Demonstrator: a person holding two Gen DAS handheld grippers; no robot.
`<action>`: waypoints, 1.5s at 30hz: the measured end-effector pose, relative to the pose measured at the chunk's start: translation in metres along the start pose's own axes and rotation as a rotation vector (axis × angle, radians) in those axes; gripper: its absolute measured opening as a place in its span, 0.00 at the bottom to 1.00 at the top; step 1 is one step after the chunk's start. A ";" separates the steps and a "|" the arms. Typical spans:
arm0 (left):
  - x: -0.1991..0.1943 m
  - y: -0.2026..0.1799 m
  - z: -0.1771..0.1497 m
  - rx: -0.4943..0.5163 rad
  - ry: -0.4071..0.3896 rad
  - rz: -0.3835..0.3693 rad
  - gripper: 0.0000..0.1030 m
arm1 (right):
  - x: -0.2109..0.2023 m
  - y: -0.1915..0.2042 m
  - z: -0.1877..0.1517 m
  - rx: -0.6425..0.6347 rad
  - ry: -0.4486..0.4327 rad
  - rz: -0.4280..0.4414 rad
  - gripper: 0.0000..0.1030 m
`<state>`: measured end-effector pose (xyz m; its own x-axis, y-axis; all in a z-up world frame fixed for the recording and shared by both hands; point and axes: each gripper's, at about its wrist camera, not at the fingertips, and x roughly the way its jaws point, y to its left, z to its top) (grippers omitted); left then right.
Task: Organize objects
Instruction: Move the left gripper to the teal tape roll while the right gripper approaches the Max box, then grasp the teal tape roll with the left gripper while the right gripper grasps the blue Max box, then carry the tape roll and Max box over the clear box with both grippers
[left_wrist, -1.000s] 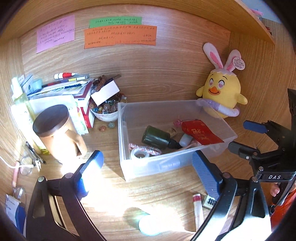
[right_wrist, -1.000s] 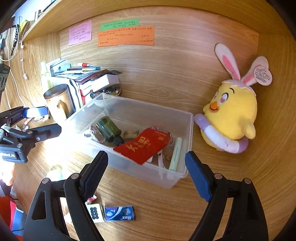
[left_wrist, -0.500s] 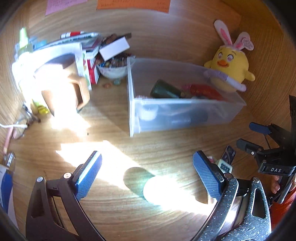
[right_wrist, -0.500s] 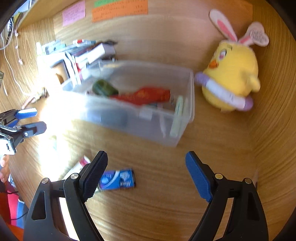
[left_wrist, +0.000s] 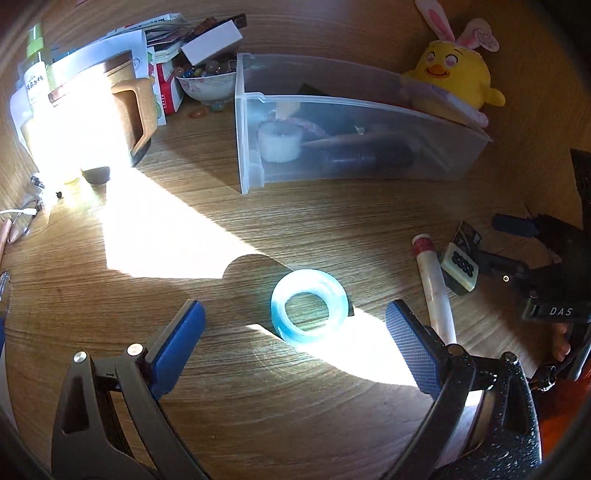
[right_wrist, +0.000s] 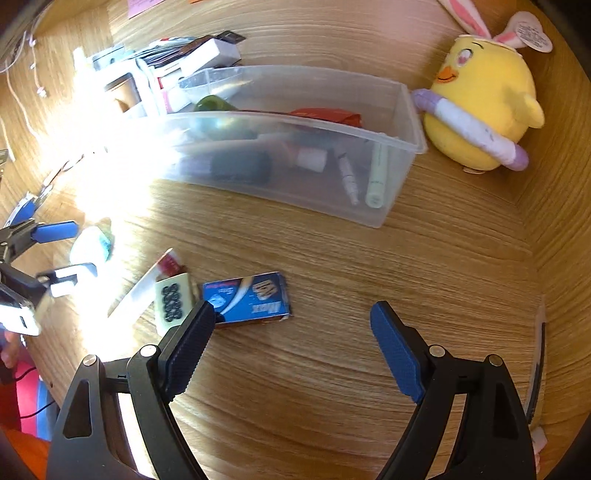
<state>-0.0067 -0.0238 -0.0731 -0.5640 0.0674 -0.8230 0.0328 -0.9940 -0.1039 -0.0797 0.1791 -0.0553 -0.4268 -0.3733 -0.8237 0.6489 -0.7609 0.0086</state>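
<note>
A blue tape roll (left_wrist: 309, 305) lies flat on the wooden desk between the open jaws of my left gripper (left_wrist: 295, 325), just ahead of the fingertips. A white tube with a red end (left_wrist: 434, 284), a mahjong tile (left_wrist: 460, 266) and a small blue box (right_wrist: 251, 299) lie to its right. My right gripper (right_wrist: 291, 325) is open and empty, low over the desk; its left finger (right_wrist: 188, 338) is next to the blue box and the tile (right_wrist: 173, 301). A clear plastic bin (right_wrist: 402, 110) with several items stands behind; it also shows in the left wrist view (left_wrist: 251, 147).
A yellow plush chick (right_wrist: 484, 99) sits right of the bin. A brown mug (left_wrist: 122, 110), a bowl of beads (left_wrist: 208, 83), and stacked boxes and papers (left_wrist: 210, 44) crowd the back left. Glasses (left_wrist: 22, 225) lie at the left edge. Strong sun glare covers the left desk.
Both grippers have dropped toward the desk and tilted down. The tape roll now lies between the left jaws; the blue box and tile have come close to the right gripper's left finger.
</note>
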 end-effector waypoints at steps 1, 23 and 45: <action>-0.001 0.000 -0.001 -0.001 -0.006 0.003 0.97 | 0.000 0.002 0.000 -0.007 0.002 0.007 0.82; -0.019 -0.009 0.023 0.004 -0.118 -0.059 0.38 | -0.007 0.003 -0.002 -0.002 -0.060 0.005 0.43; -0.045 -0.036 0.078 0.042 -0.267 -0.089 0.38 | -0.071 -0.021 0.051 0.093 -0.320 -0.004 0.43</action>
<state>-0.0472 0.0025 0.0112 -0.7605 0.1351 -0.6351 -0.0573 -0.9883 -0.1416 -0.0950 0.1944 0.0317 -0.6154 -0.5067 -0.6038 0.5929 -0.8023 0.0690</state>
